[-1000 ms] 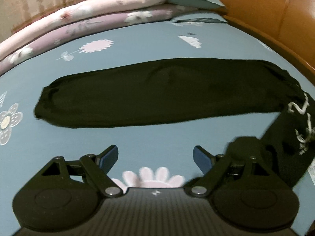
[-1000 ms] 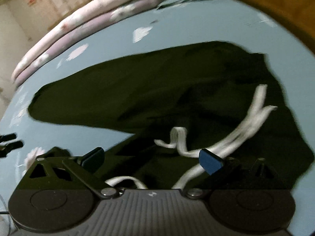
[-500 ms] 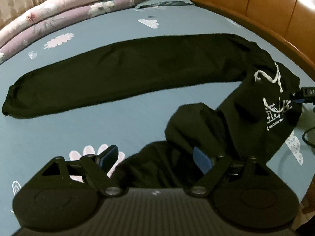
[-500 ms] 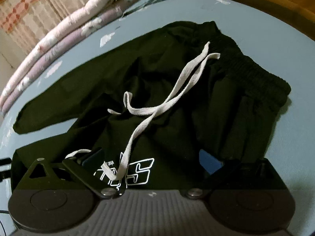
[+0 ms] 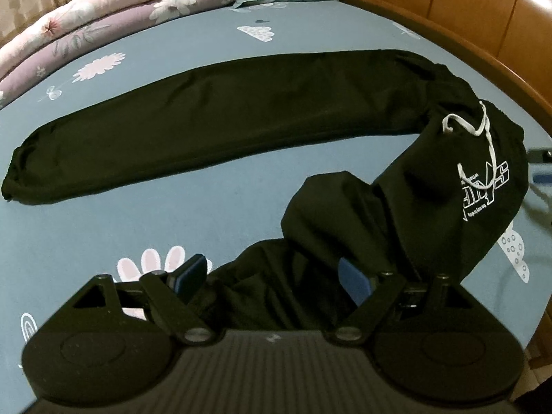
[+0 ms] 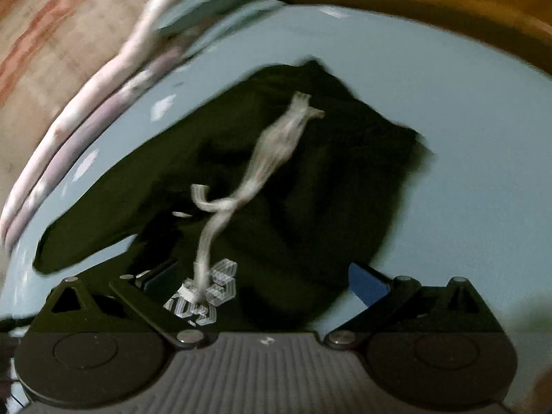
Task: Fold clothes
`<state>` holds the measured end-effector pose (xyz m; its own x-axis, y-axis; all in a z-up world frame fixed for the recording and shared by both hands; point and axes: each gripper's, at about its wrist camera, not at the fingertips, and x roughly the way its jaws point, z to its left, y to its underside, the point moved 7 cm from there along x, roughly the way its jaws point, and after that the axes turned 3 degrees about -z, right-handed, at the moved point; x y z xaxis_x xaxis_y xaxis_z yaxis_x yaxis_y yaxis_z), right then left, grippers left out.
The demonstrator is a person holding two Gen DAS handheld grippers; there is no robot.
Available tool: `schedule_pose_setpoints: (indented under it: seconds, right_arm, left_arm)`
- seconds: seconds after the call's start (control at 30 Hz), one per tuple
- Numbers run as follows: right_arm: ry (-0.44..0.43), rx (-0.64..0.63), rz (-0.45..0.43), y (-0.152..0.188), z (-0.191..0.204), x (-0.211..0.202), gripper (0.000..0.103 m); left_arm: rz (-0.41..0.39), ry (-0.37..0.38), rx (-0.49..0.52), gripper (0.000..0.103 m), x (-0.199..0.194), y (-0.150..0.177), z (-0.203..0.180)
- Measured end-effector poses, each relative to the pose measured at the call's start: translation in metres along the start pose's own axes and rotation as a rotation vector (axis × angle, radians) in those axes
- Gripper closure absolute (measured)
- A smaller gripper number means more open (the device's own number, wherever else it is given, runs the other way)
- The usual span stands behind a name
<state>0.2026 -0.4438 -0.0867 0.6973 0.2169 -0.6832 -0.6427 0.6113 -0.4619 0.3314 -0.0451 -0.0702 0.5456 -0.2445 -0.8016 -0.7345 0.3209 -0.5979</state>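
left wrist view: the black pants (image 5: 224, 117) were spread on the blue flowery bed sheet (image 5: 86, 227), one leg laid out flat across the far side, the other bunched up and running back toward the camera. the left gripper (image 5: 272, 276) had its jaws apart with that bunched leg sitting between them, not pinched. white drawstring (image 5: 483, 134) and white logo print (image 5: 483, 186) showed at the waist on the right. rolled quilts (image 5: 89, 34) lay at the far left, wooden bed frame (image 5: 465, 27) on the far right.

right wrist view: pretty blurry. the right gripper (image 6: 272, 283) was spread wide too, over the waist end of the pants, drawstring (image 6: 262, 172) trailing down the middle.
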Motion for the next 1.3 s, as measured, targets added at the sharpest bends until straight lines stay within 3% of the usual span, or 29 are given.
schedule_pose_setpoints:
  seconds: [0.17, 0.37, 0.43, 0.53, 0.57, 0.67, 0.83, 1.03, 1.07, 1.13, 1.17, 1.2, 1.3]
  right_arm:
    - [-0.079, 0.163, -0.049, -0.004, -0.022, -0.002, 0.003]
    - [-0.115, 0.159, -0.103, -0.038, -0.025, 0.024, 0.004]
    - [-0.093, 0.146, -0.101, -0.044, -0.026, 0.026, 0.013]
    - [0.013, 0.093, -0.076, -0.043, -0.03, 0.023, 0.058]
    - [0.053, 0.074, -0.066, -0.043, -0.032, 0.022, 0.085]
    - [0.071, 0.077, -0.074, -0.047, -0.035, 0.013, 0.093]
    - [0.166, -0.048, -0.121, -0.066, -0.023, -0.016, 0.097]
    - [0.185, 0.009, -0.095, -0.066, -0.044, -0.018, 0.096]
    - [0.186, 0.022, -0.09, -0.066, -0.048, -0.018, 0.089]
    - [0.171, 0.058, -0.082, -0.063, -0.055, -0.017, 0.065]
    - [0.14, 0.091, -0.083, -0.06, -0.057, -0.015, 0.044]
    - [0.118, 0.113, -0.086, -0.057, -0.058, -0.013, 0.04]
    - [0.071, 0.149, -0.1, -0.049, -0.058, -0.002, 0.041]
  left_arm:
    - [0.012, 0.01, -0.016, 0.02, 0.008, -0.001, -0.001]
    - [0.012, 0.013, -0.031, 0.02, 0.009, 0.0, 0.001]
    - [0.01, 0.012, -0.039, 0.02, 0.009, 0.001, 0.003]
    - [0.017, 0.014, -0.056, 0.02, 0.012, 0.002, 0.006]
    - [0.019, 0.012, -0.06, 0.02, 0.014, 0.002, 0.007]
    - [0.017, 0.01, -0.064, 0.02, 0.014, 0.001, 0.008]
    - [0.006, 0.007, -0.063, 0.02, 0.009, 0.001, 0.009]
    - [0.005, 0.007, -0.068, 0.02, 0.008, 0.002, 0.009]
    - [0.004, 0.005, -0.069, 0.02, 0.008, 0.001, 0.009]
    - [0.002, 0.01, -0.066, 0.02, 0.008, 0.001, 0.008]
    - [0.002, 0.012, -0.063, 0.02, 0.008, 0.001, 0.008]
    - [0.004, 0.013, -0.062, 0.02, 0.008, 0.001, 0.008]
    - [0.011, 0.015, -0.063, 0.02, 0.011, 0.001, 0.007]
